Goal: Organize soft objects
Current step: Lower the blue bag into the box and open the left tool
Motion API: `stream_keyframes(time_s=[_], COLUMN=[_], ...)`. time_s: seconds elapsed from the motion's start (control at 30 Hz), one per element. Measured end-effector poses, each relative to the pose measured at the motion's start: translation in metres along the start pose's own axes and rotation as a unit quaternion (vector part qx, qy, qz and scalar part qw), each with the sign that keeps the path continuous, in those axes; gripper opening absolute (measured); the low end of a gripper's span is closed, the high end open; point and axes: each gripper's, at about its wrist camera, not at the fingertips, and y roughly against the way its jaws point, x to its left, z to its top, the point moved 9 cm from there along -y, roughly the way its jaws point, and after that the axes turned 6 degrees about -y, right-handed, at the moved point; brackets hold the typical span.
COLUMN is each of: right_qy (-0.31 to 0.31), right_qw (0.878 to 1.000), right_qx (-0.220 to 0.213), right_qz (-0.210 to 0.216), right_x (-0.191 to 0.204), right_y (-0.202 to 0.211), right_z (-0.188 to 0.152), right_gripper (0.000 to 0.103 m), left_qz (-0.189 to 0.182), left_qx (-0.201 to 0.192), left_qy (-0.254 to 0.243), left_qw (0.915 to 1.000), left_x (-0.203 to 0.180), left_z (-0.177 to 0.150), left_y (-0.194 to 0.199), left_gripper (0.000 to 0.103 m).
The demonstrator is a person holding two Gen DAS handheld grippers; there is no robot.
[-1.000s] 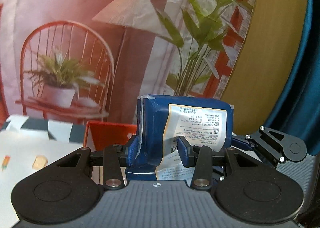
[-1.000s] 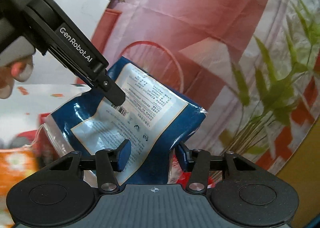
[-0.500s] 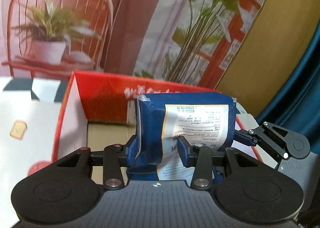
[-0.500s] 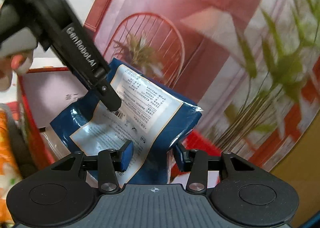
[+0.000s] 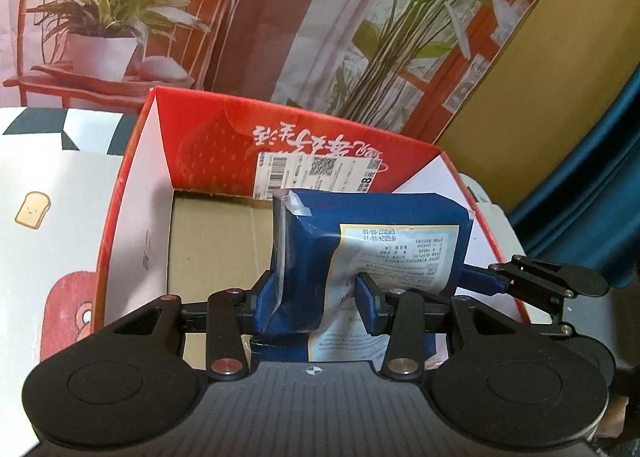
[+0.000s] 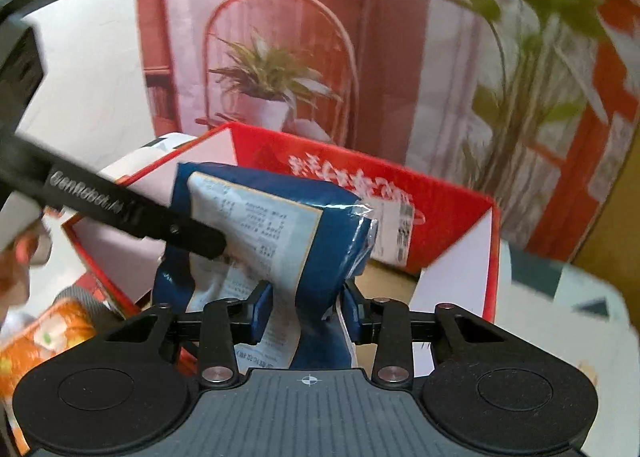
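A soft blue package with a white printed label hangs over the open red cardboard box, low between its walls. My left gripper is shut on the package's left lower part, and the bag bulges between the pads. In the right wrist view the same blue package sits between the fingers of my right gripper. Its jaws are closing and the pads press the bag's lower end. The left gripper's finger reaches the bag from the left. The right gripper's finger touches the bag's right edge.
The red box has white inner side walls and a bare brown cardboard floor. An orange packet lies at the lower left beside a person's hand. A printed backdrop with plants and a chair stands behind, and a teal curtain hangs at right.
Both grippers have tipped downward and lowered the blue package from in front of the backdrop to over the red box. The right gripper's fingers have drawn closer together on the bag.
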Motion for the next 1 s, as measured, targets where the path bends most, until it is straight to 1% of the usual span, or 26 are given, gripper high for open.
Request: stream_keyframes(time_s=[0.27,0.37,0.43,0.5,0.63,0.73,0.77,0.83,0.87,0.93,0.97,1.0], right_qy=[-0.086,-0.1,-0.094,-0.088,-0.078,-0.074,-0.073,-0.072,-0.073,-0.074,-0.075,-0.075], right_qw=[0.995,0.993,0.993,0.993,0.993,0.993,0.993,0.992,0.991,0.989,0.988,0.986], right_qx=[0.031,0.038,0.033,0.025,0.005,-0.025,-0.036,-0.058,-0.069,-0.089,-0.099,-0.108], right_qz=[-0.024,-0.051,-0.071,-0.081,-0.091,-0.089,-0.089,-0.088,-0.088,-0.092,-0.095,-0.098], right_x=[-0.016,-0.022,-0.024,-0.024,-0.023,-0.017,-0.014,-0.008,-0.004,0.003,0.007,0.011], right_y=[-0.018,-0.022,-0.021,-0.019,-0.007,0.01,0.016,0.029,0.037,0.052,0.059,0.066], right_z=[-0.008,-0.012,-0.011,-0.011,-0.008,-0.004,-0.004,-0.002,-0.003,-0.005,-0.006,-0.009], right_gripper=[0.033,0.033,0.034,0.034,0.035,0.037,0.04,0.053,0.057,0.078,0.083,0.094], left_qz=[0.027,0.055,0.074,0.079,0.091,0.101,0.104,0.108,0.107,0.102,0.105,0.112], left_qx=[-0.004,-0.007,-0.02,-0.029,-0.051,-0.074,-0.081,-0.096,-0.103,-0.117,-0.119,-0.12], left_qy=[-0.031,-0.042,-0.048,-0.051,-0.07,-0.09,-0.095,-0.105,-0.109,-0.107,-0.103,-0.099], left_qw=[0.9992,0.9976,0.9959,0.9951,0.9921,0.988,0.9867,0.9839,0.983,0.982,0.9819,0.9814], left_x=[-0.006,-0.003,0.001,0.002,-0.003,-0.009,-0.01,-0.013,-0.015,-0.016,-0.015,-0.014], left_z=[0.002,0.003,0.005,0.005,0.005,0.002,0.0,-0.005,-0.008,-0.017,-0.023,-0.029], left_y=[-0.01,-0.008,-0.003,0.004,0.024,0.046,0.053,0.07,0.077,0.093,0.099,0.105], left_gripper=[0.047,0.05,0.051,0.051,0.051,0.051,0.051,0.051,0.051,0.051,0.052,0.055])
